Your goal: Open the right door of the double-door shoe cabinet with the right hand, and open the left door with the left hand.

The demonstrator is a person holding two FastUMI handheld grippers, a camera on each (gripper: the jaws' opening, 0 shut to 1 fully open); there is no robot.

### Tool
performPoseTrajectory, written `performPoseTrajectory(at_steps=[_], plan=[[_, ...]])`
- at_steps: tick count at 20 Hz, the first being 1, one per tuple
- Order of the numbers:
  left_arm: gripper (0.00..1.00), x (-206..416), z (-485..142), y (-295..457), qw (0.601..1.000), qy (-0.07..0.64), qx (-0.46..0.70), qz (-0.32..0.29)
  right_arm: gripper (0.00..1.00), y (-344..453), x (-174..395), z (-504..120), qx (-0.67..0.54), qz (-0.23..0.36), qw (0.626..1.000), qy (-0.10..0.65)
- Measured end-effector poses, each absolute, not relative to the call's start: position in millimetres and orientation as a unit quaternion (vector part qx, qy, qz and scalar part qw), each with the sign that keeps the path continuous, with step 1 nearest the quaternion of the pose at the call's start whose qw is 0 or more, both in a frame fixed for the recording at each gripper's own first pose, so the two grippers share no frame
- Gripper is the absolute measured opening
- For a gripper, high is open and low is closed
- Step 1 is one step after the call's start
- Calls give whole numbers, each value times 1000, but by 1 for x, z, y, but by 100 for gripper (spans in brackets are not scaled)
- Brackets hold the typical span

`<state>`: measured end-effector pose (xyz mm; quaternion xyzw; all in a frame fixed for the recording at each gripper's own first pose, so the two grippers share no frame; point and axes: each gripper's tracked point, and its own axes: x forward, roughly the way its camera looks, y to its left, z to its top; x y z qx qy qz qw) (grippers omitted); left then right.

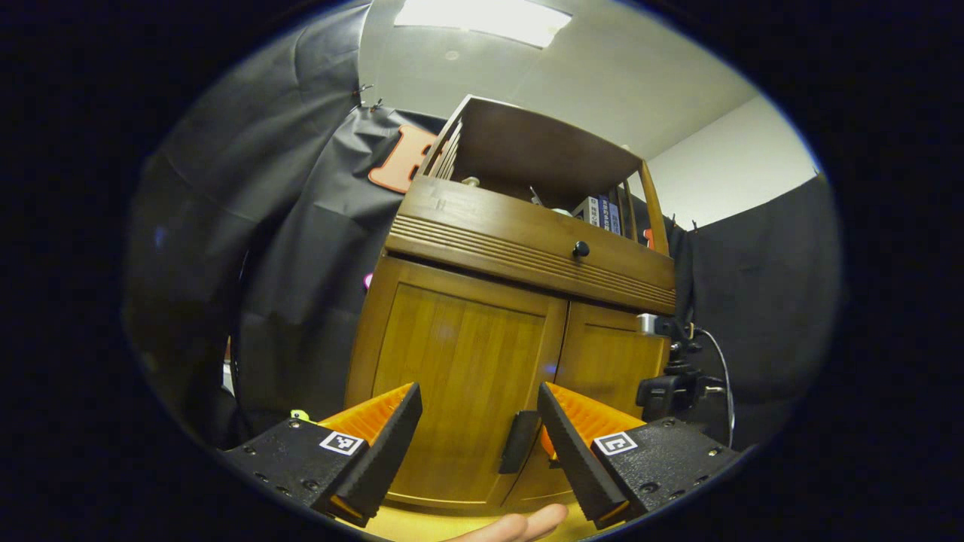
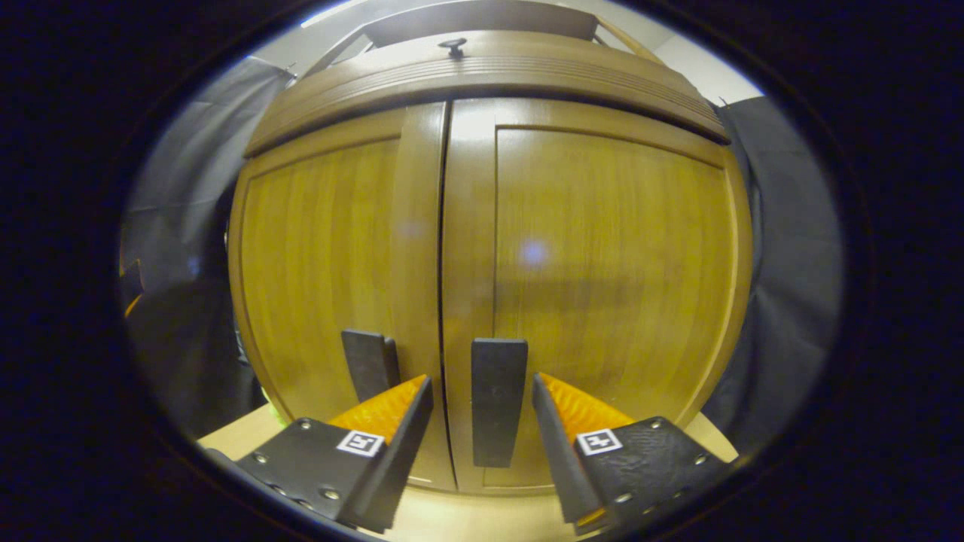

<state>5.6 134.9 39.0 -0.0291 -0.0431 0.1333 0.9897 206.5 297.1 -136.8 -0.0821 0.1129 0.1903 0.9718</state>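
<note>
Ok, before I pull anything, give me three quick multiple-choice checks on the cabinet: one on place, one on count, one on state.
1. Where is the right door's handle relative to the right gripper?
A. between its fingers
B. far to its right
C. above the drawer

2. How many dark door handles appear in the right gripper view?
A. one
B. two
C. four

3. What state are the doors in?
A. both shut
B. right one open
C. both open

Answers: 1 A, the handle stands in the gap between the open fingers. 2 B, one handle per door, the left one beside the seam. 3 A, only a thin seam separates them.

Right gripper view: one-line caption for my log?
Open right gripper straddles the right door's handle, both cabinet doors closed.
</note>
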Motion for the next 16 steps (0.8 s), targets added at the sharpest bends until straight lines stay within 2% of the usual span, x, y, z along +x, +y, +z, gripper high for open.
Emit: performPoseTrajectory(at_steps=[1,2,4,6,7,8,9,13,14,15,16], plan=[[92,6,39,135,990,-41,-30,134,72,298,204,-143,-94,196,969,114],[92,7,39,134,990,-40,-30,135,72,297,205,-152,-101,199,967,124],[95,7,38,129,990,-38,-31,131,57,292,204,-154,-84,190,970,125],[92,10,33,122,992,-30,-35,120,31,294,202,-153,-51,214,967,132],[99,12,31,117,993,-25,-37,112,29,296,201,-153,-35,226,965,132],[92,14,30,112,994,-23,-37,105,28,296,200,-154,-33,236,962,133],[92,14,29,110,994,-21,-36,101,27,294,199,-151,-34,241,962,127],[95,15,26,105,994,-16,-31,102,28,291,192,-146,-41,241,962,123],[95,16,25,104,994,-14,-29,102,31,291,190,-146,-39,245,961,124],[95,16,23,103,994,-12,-29,102,24,292,191,-147,-40,250,959,126],[95,16,22,102,994,-10,-28,103,27,291,191,-148,-43,254,958,126]])
